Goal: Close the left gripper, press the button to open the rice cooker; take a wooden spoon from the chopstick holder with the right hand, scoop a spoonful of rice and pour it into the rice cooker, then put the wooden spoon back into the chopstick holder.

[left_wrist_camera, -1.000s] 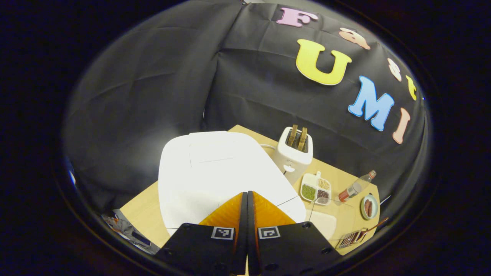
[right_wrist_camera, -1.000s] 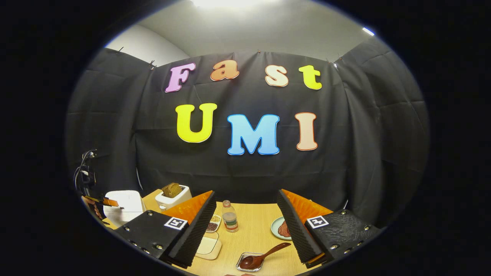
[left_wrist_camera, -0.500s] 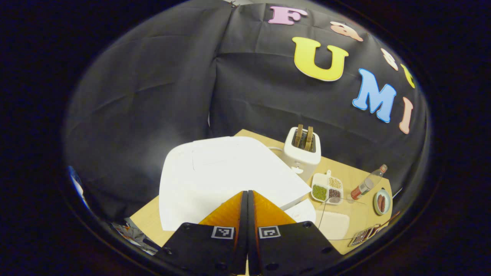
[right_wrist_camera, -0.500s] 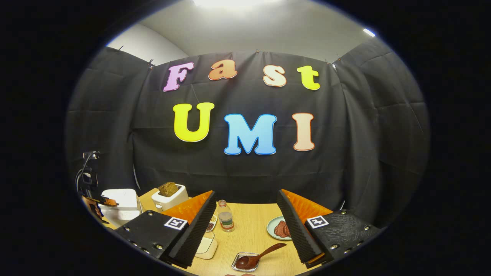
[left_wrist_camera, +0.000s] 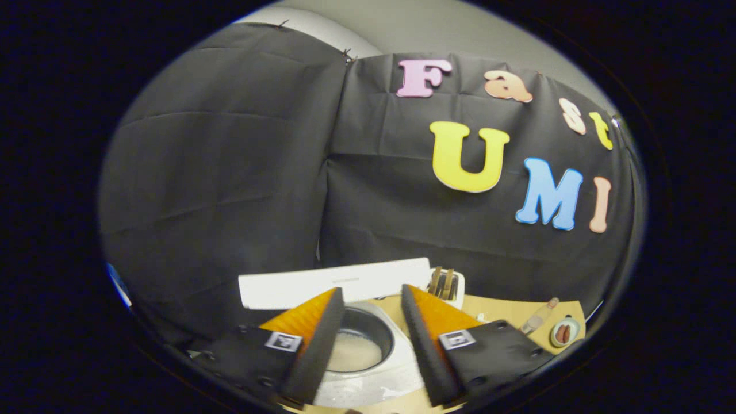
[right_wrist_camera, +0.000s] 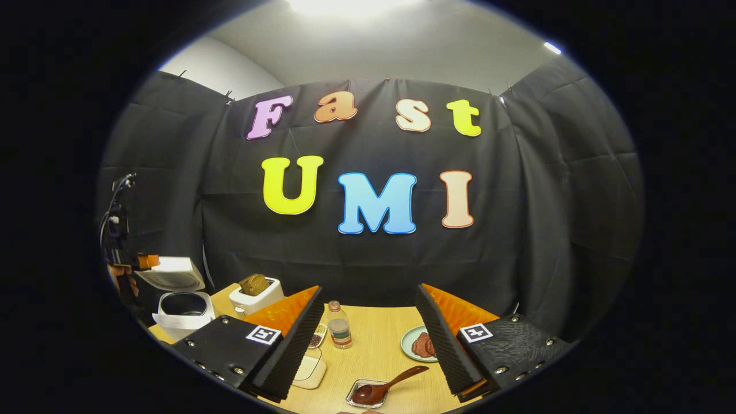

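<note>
The white rice cooker (left_wrist_camera: 368, 385) stands open, its lid (left_wrist_camera: 333, 282) raised behind the inner pot (left_wrist_camera: 356, 351). In the left gripper view my left gripper (left_wrist_camera: 372, 292) is open just above the pot, holding nothing. In the right gripper view the cooker (right_wrist_camera: 183, 313) is at far left, with the left gripper (right_wrist_camera: 135, 261) and a hand beside its lid. A wooden spoon (right_wrist_camera: 382, 386) lies with its bowl in a small clear holder (right_wrist_camera: 359, 394) on the table's near side. My right gripper (right_wrist_camera: 368, 289) hangs open above and behind the spoon, apart from it.
On the wooden table (right_wrist_camera: 379, 351) stand a toaster (right_wrist_camera: 256, 293) with bread, a small bottle (right_wrist_camera: 340, 326), a plate of meat (right_wrist_camera: 420, 344), a divided dish of grains (right_wrist_camera: 319, 334) and a white container (right_wrist_camera: 310, 368). Black cloth walls close off the back and sides.
The cooker lid has swung up from shut to open. My left gripper went from shut to open and rose away from the cooker. The right gripper hardly moved.
</note>
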